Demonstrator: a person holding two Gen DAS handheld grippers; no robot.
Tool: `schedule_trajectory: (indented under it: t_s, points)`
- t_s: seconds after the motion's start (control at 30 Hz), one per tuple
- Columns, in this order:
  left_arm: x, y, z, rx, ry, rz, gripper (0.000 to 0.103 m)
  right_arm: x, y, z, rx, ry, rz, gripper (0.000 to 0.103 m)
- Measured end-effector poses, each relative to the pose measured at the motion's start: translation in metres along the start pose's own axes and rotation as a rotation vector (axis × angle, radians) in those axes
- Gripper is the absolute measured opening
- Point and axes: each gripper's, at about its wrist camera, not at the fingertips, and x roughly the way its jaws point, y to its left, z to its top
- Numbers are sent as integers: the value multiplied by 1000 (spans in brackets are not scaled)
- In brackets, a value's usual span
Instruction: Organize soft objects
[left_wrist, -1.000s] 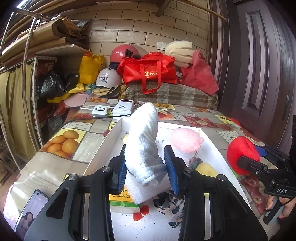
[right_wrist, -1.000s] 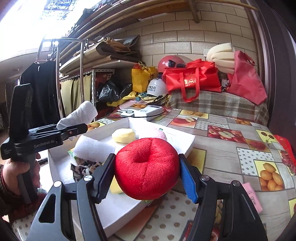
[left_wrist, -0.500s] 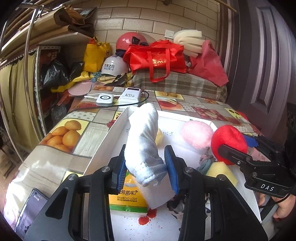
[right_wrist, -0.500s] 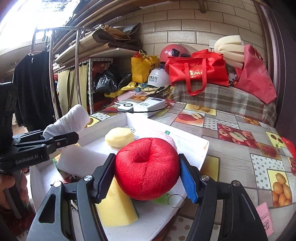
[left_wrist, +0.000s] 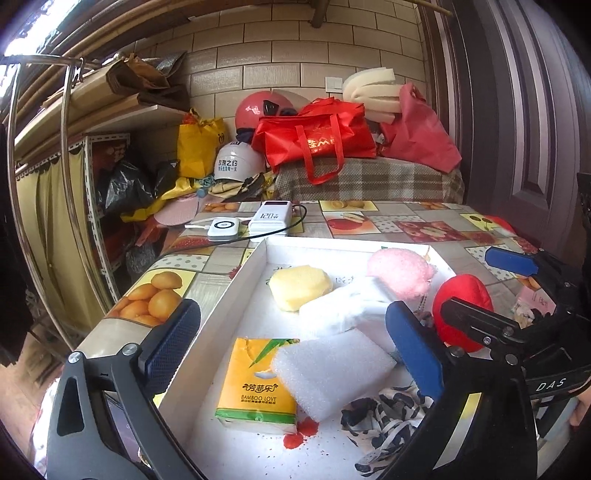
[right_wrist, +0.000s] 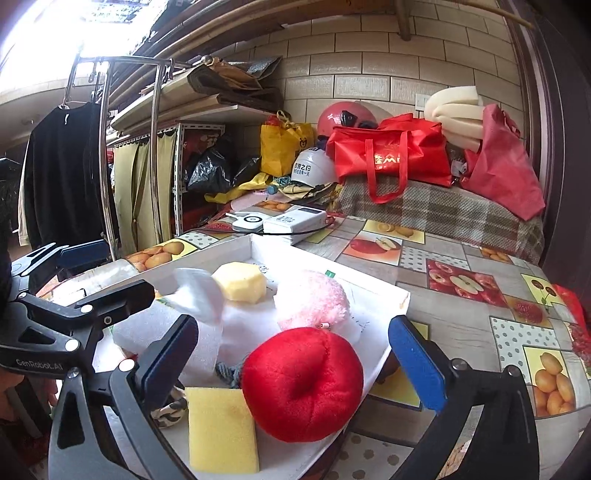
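A white tray holds soft things: a white sock, a white foam block, a yellow sponge round, a pink pompom, a tissue pack and a patterned cloth. My left gripper is open and empty above the tray. My right gripper is open; the red plush ball lies between its fingers in the tray's near corner, beside a yellow sponge block. The ball also shows in the left wrist view.
Two white power banks with a cable lie on the fruit-print tablecloth behind the tray. Red bags, helmets and foam pile up at the table's back. A metal clothes rack stands at the left.
My left gripper opened and let the white sock fall into the tray. My right gripper opened and set the red plush ball down in the tray's corner.
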Motion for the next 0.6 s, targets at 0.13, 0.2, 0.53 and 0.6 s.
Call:
schedule_trajectory:
  t_s: [0.13, 0.2, 0.53, 0.6]
  points:
    - [-4, 1, -1, -7, -6, 0, 102, -1, 1, 0, -2, -7, -5, 103]
    - [-4, 0, -1, -5, -8, 1, 102, -1, 0, 0, -1, -10, -5, 103]
    - [-4, 0, 0, -4, -8, 0, 103, -1, 0, 0, 0, -12, -6, 103]
    - [-4, 0, 0, -5, -7, 0, 103, -1, 0, 0, 1, -13, -5, 103]
